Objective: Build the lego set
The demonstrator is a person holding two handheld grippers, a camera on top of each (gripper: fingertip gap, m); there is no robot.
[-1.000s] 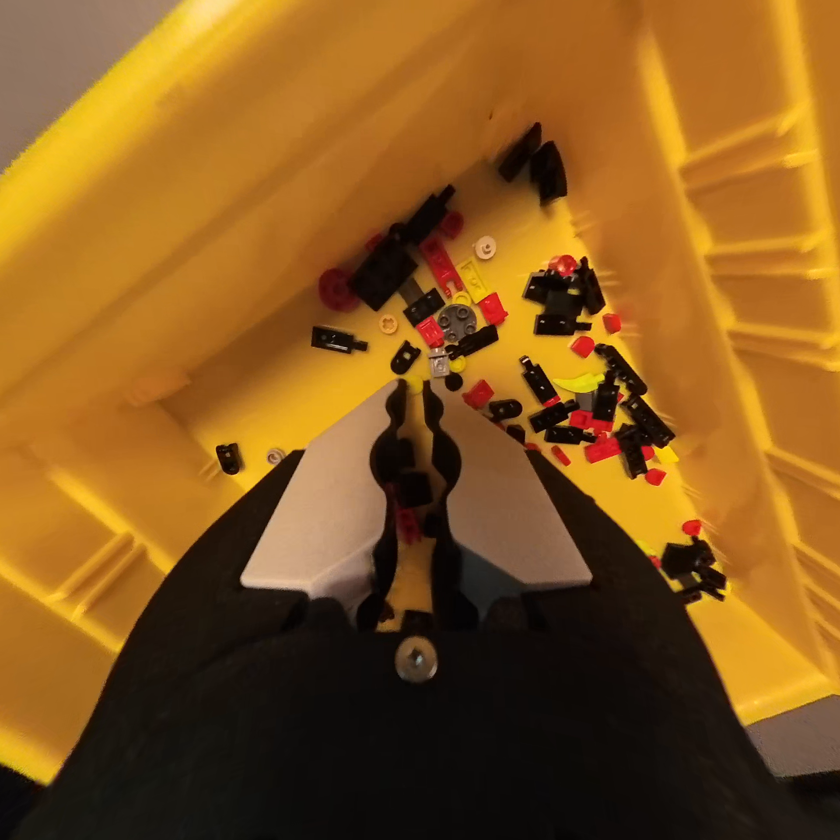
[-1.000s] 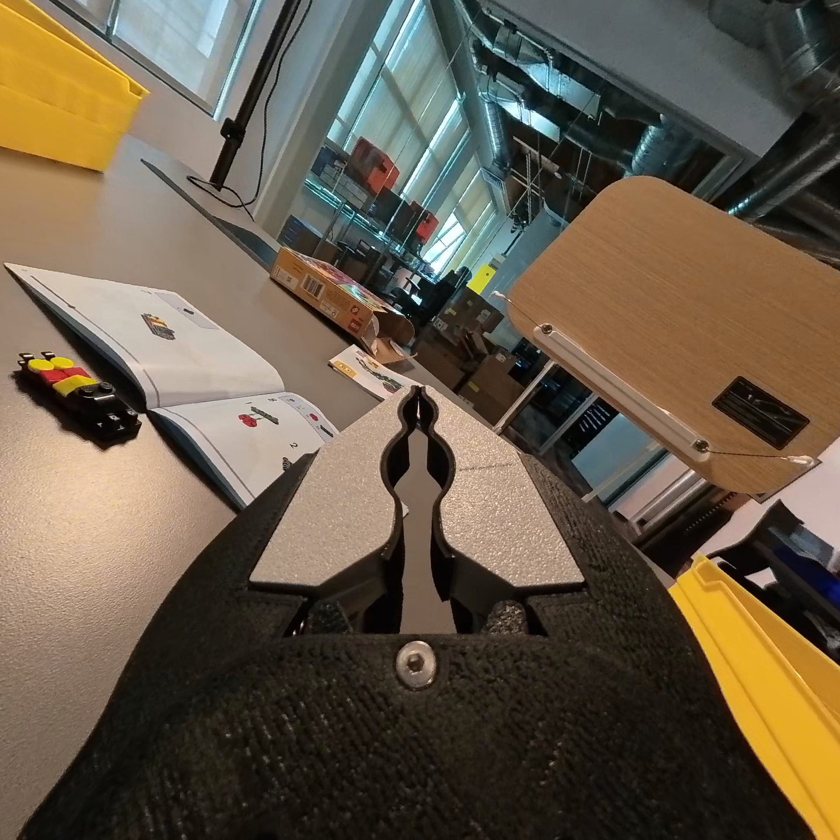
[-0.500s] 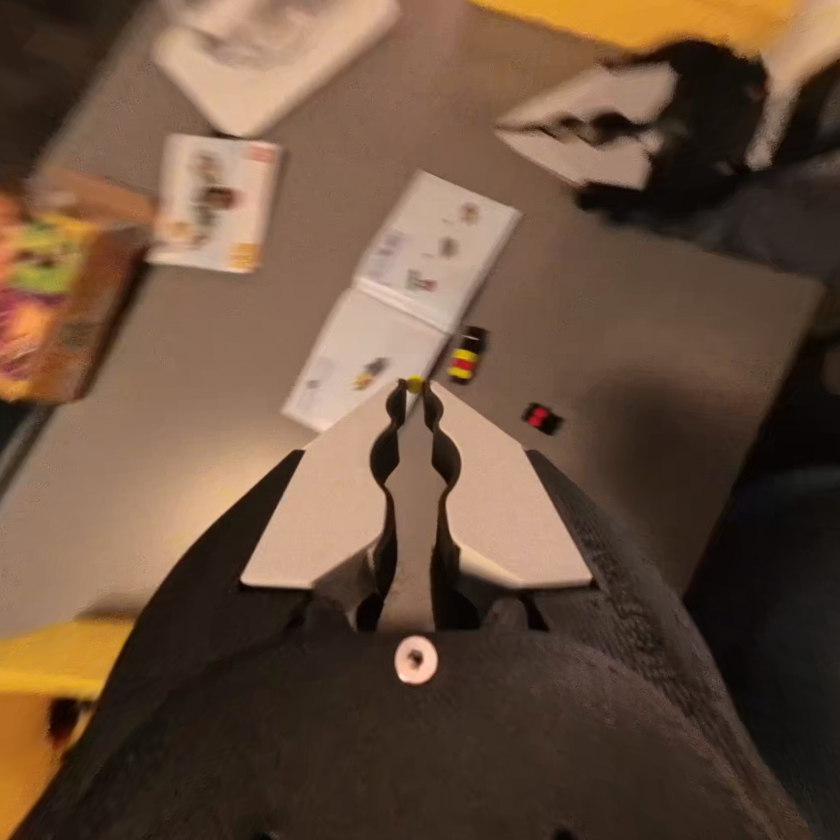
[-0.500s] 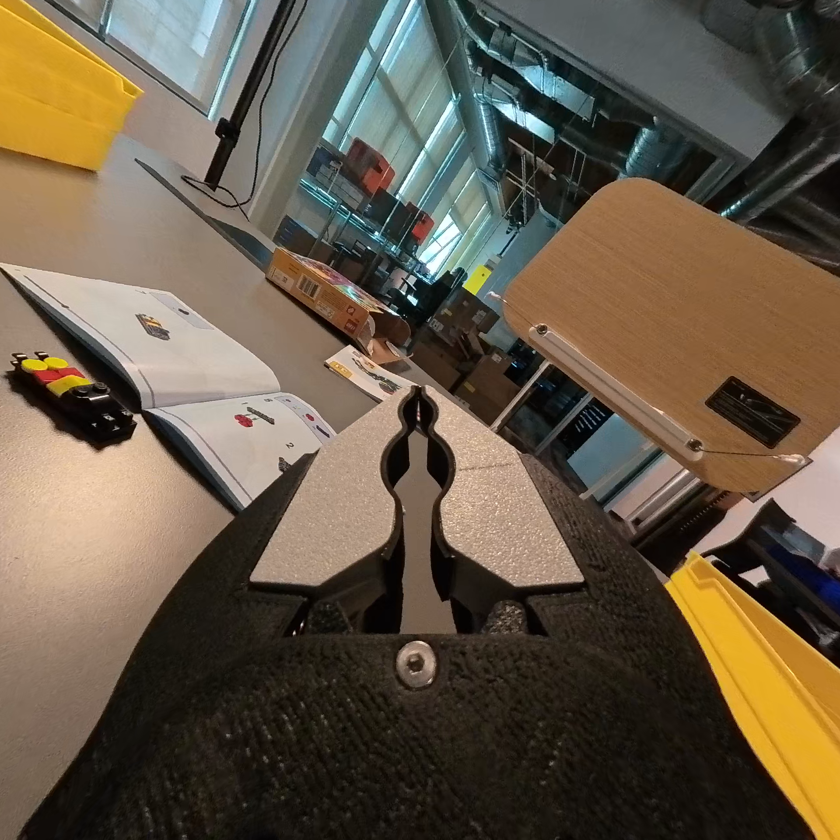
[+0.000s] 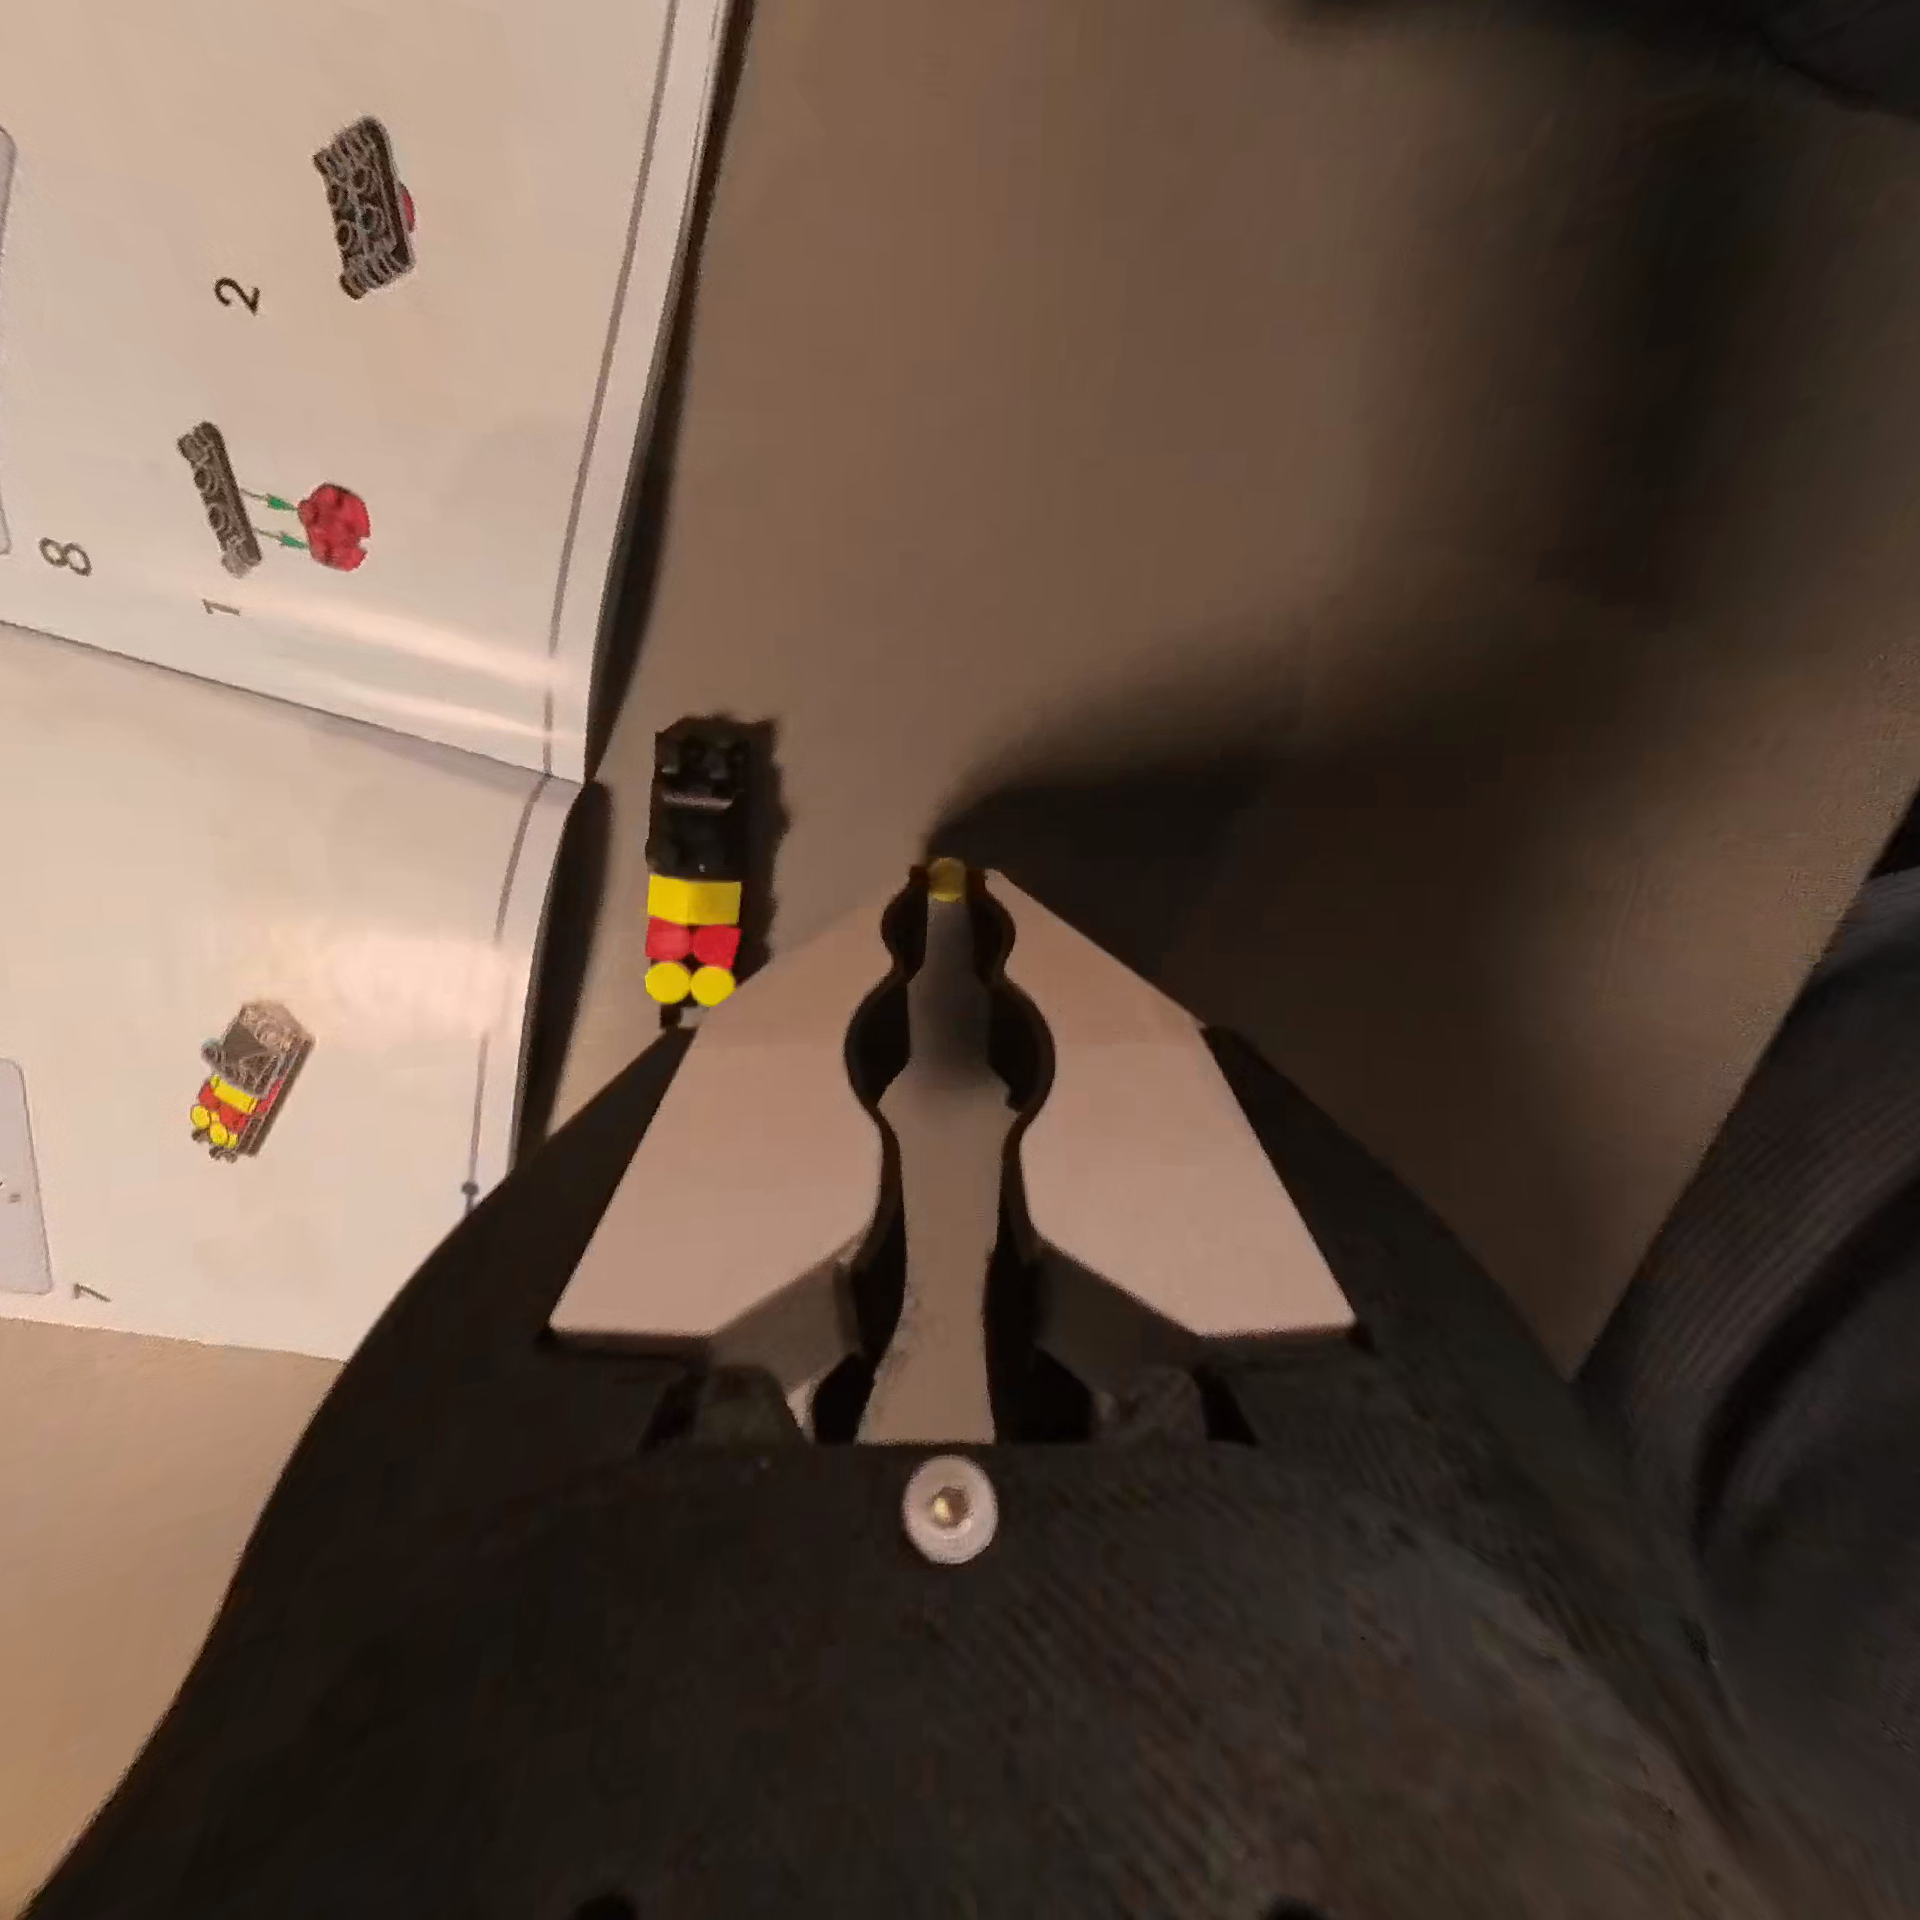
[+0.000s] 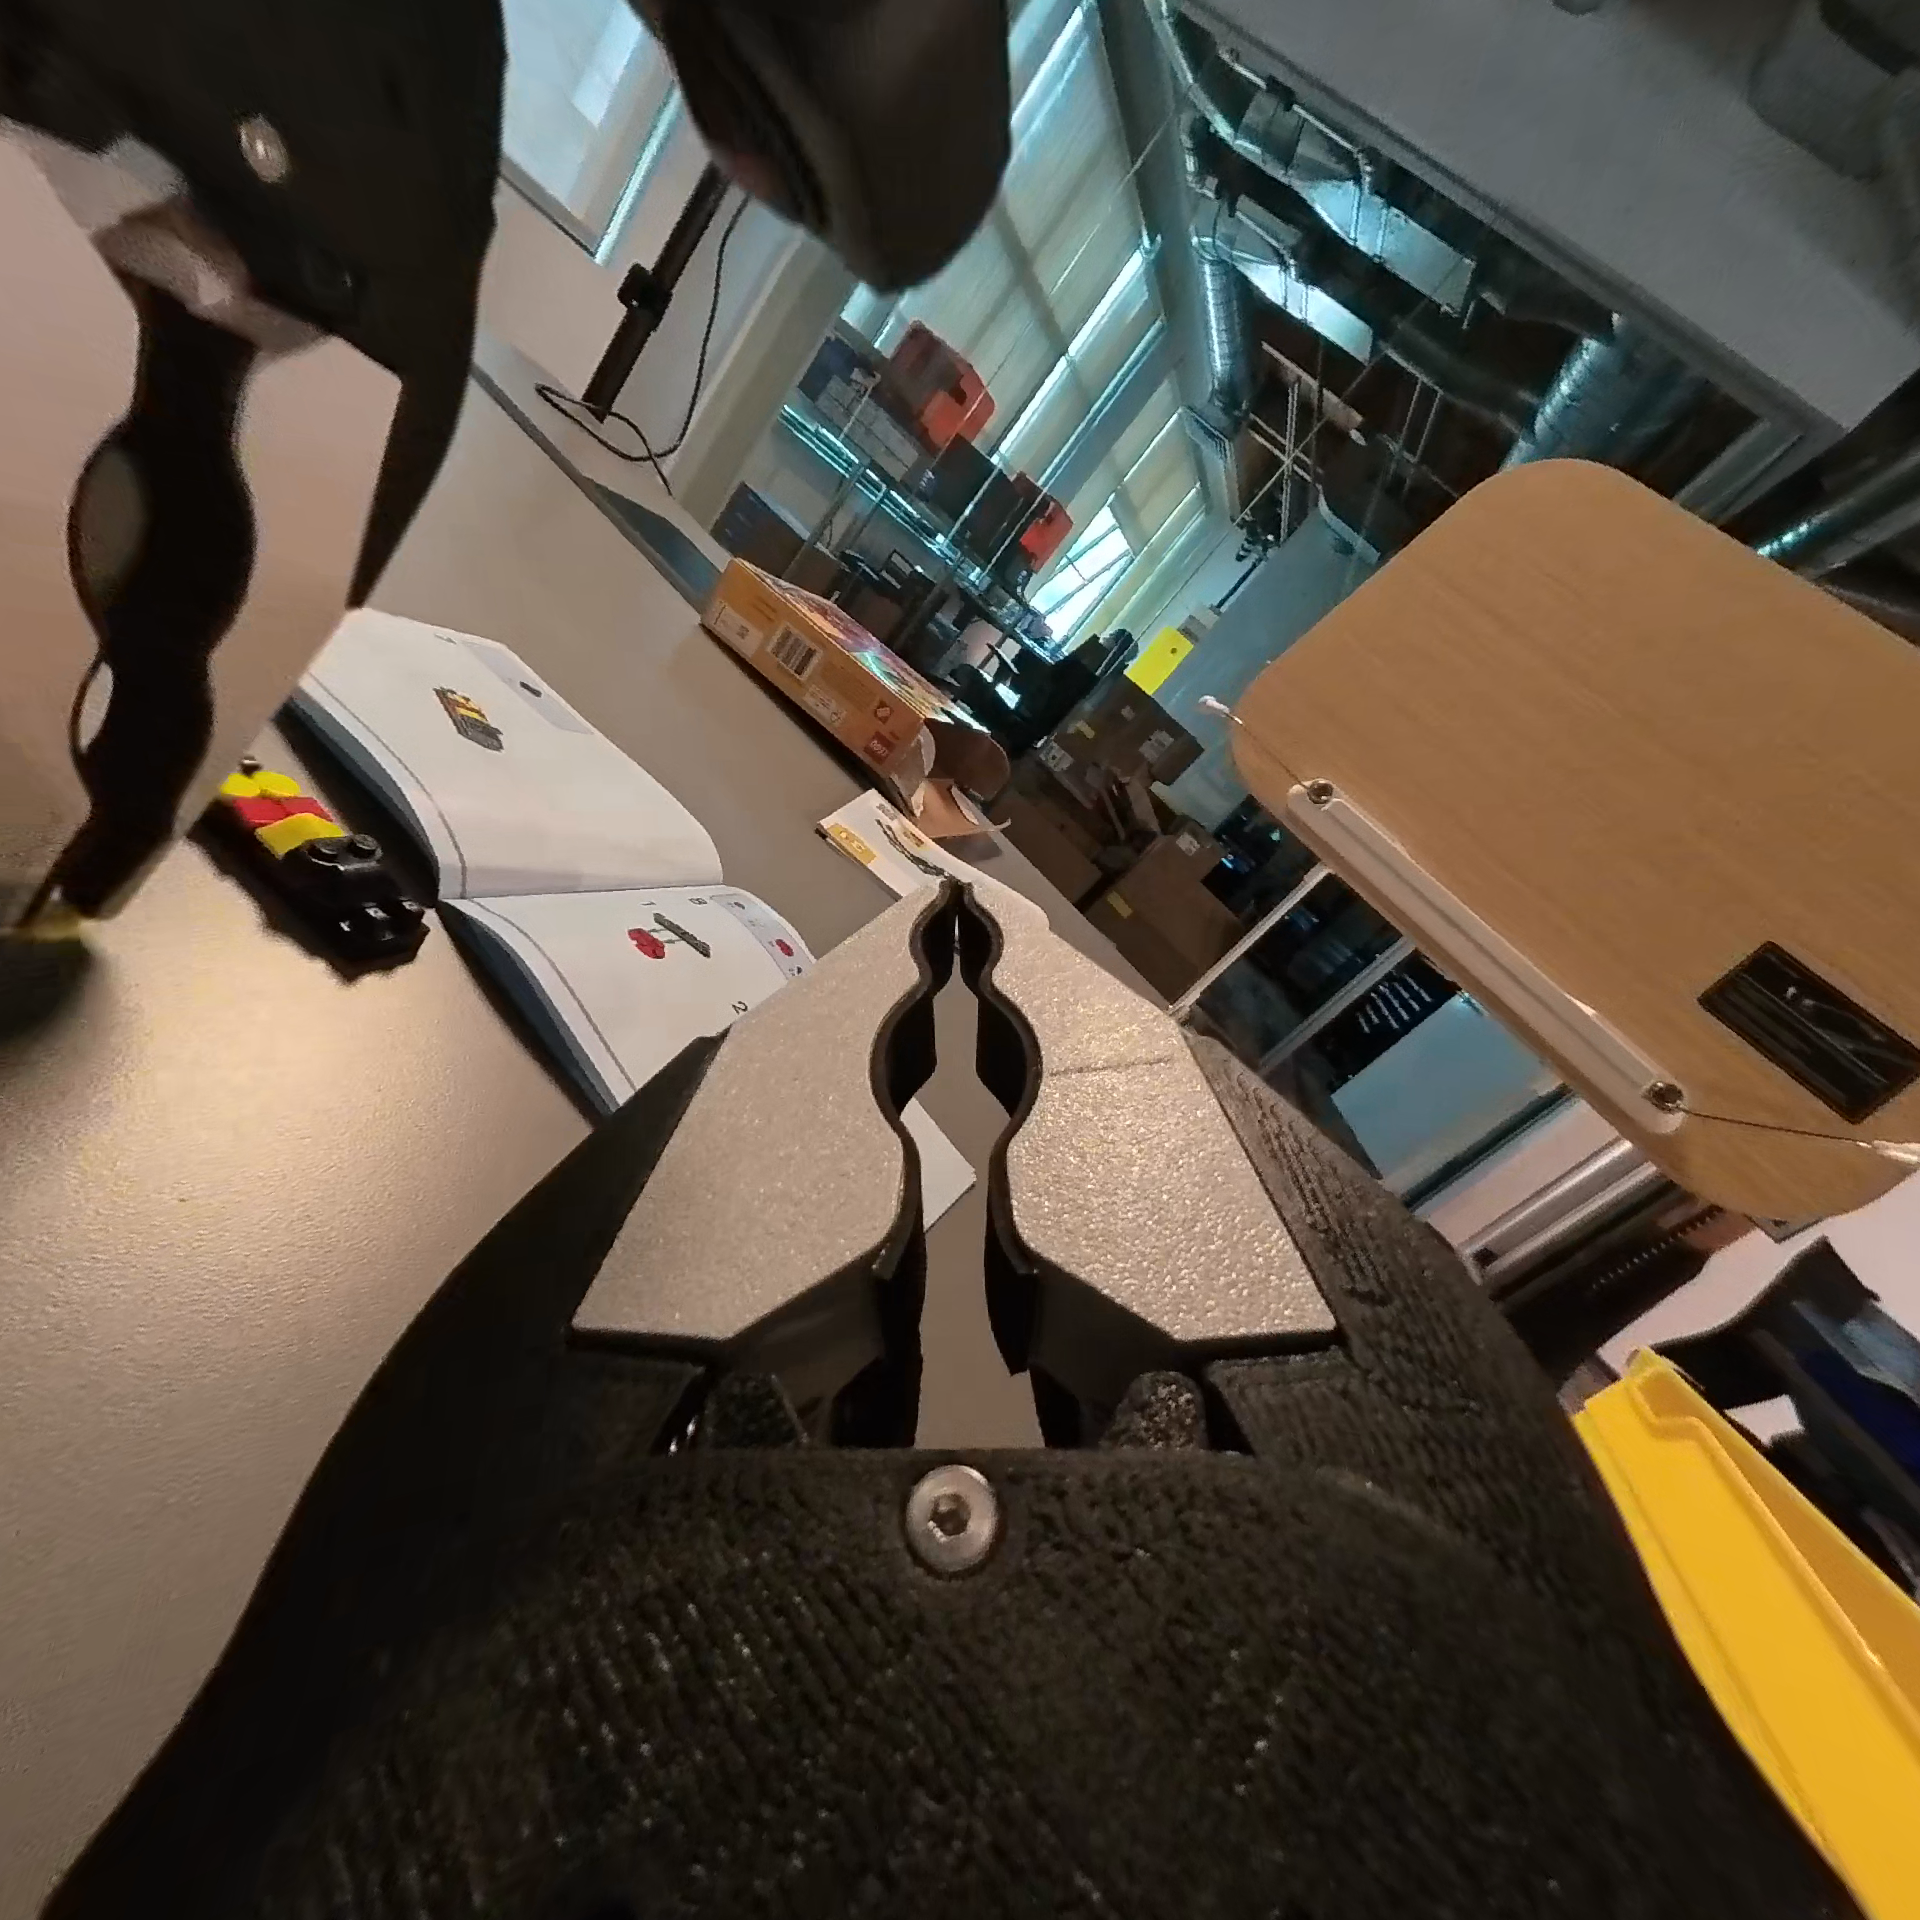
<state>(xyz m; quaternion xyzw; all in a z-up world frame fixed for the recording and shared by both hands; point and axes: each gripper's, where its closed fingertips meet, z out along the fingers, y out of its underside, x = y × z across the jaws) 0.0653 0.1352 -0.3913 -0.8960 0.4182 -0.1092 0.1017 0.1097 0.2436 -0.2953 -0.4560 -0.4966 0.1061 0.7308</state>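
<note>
My left gripper [image 5: 948, 881] is shut on a small yellow lego piece [image 5: 945, 879] and holds it low over the grey table [image 5: 1247, 520], just right of the build. The build [image 5: 694, 883] is a short black strip with yellow and red pieces at its near end, lying beside the open instruction booklet [image 5: 312, 520]. In the right wrist view the left gripper [image 6: 52, 914] comes down at the far left with the yellow piece [image 6: 47, 922] at its tips, near the build [image 6: 312, 847]. My right gripper [image 6: 956, 904] is shut and empty, resting low over the table.
The booklet [image 6: 540, 800] lies open behind the build. A lego box [image 6: 821, 665] and a leaflet [image 6: 894, 842] lie farther back. A wooden chair back [image 6: 1579, 821] stands at the right. A yellow bin's rim [image 6: 1766, 1621] is at the lower right. The left gripper's tips are roughly 15 cm from the right gripper's.
My left gripper has left the yellow bin with a yellow piece, swung over the table, and come down beside the build. The right gripper has hardly moved.
</note>
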